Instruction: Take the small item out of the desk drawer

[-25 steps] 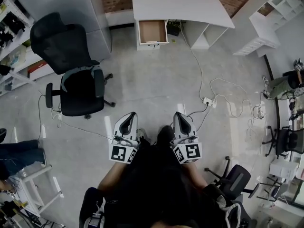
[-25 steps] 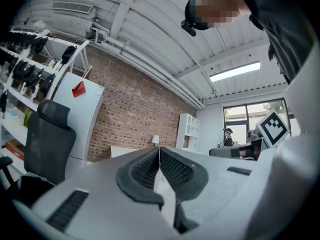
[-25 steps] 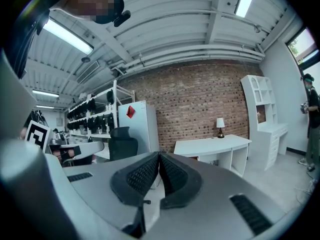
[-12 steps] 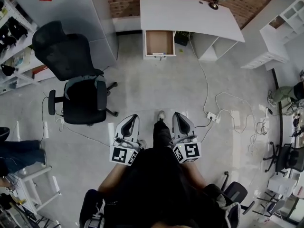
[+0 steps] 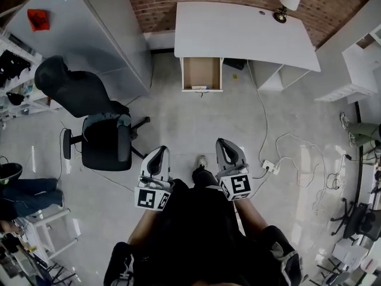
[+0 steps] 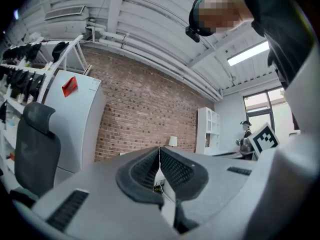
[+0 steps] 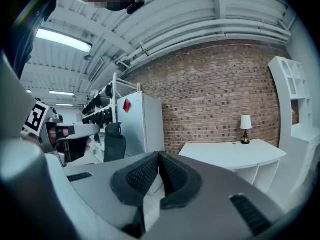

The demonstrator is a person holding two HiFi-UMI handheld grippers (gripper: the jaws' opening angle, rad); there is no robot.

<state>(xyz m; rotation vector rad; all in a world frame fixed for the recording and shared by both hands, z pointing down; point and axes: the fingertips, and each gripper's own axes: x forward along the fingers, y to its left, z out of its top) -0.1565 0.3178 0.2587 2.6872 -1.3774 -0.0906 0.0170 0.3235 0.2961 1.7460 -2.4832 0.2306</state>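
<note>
A white desk (image 5: 238,30) stands against the brick wall, its wooden drawer (image 5: 202,73) pulled open toward me. A small pale item (image 5: 200,87) lies at the drawer's front edge. My left gripper (image 5: 157,159) and right gripper (image 5: 227,151) are held side by side in front of my body, far short of the desk. Both are shut with nothing between the jaws. In the right gripper view the desk (image 7: 235,155) with its lamp (image 7: 245,125) is ahead; my right gripper (image 7: 159,156) points toward it. My left gripper (image 6: 159,151) points at the brick wall.
A black office chair (image 5: 101,130) stands to my left. A tall white cabinet (image 5: 89,28) is beside the desk's left end. Cables and a power strip (image 5: 268,165) lie on the floor at right. White shelving (image 5: 357,70) stands at right, racks (image 5: 15,70) at left.
I have walked forward: the desk and open drawer have come nearer and lower in the head view. Both grippers stay shut and side by side.
</note>
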